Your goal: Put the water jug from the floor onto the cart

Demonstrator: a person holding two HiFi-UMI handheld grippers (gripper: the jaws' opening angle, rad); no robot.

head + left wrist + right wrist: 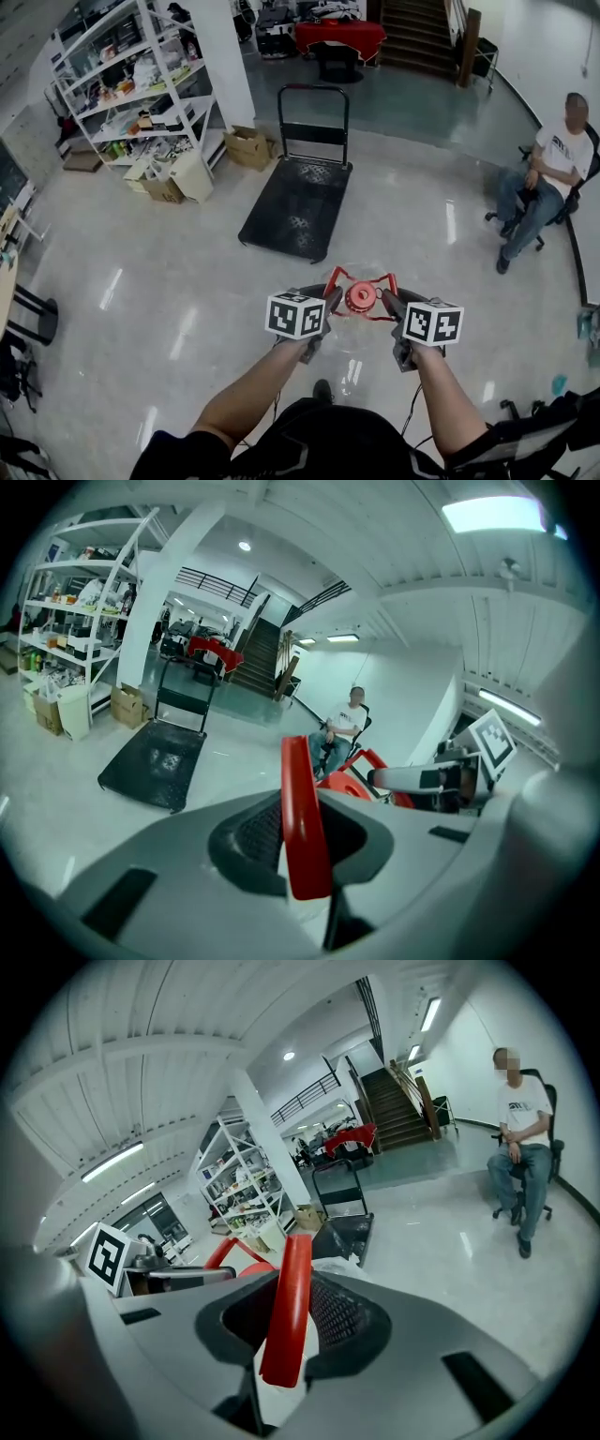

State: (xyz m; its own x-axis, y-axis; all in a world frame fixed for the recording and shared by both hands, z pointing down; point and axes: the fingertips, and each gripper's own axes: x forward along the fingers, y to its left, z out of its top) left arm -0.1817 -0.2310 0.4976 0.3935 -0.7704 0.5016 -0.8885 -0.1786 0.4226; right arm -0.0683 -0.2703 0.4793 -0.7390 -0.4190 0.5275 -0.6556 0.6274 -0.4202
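Observation:
A clear water jug with a red cap (361, 297) and a red handle frame hangs above the floor, between my two grippers. My left gripper (330, 302) is shut on the frame's left red bar (302, 827). My right gripper (389, 305) is shut on its right red bar (289, 1307). The black flat cart (295, 211) stands on the floor ahead, a little to the left, with its upright push handle (314, 89) at the far end. It also shows in the left gripper view as the cart (155, 761) and in the right gripper view as the cart (342, 1232). The jug's body is mostly hidden below the grippers.
A person (544, 178) sits on a wheeled chair at the right. White shelves (131, 84) with several cardboard boxes (248, 145) stand at the back left. A red-covered table (339, 36) and stairs (417, 33) lie beyond the cart. The floor is glossy.

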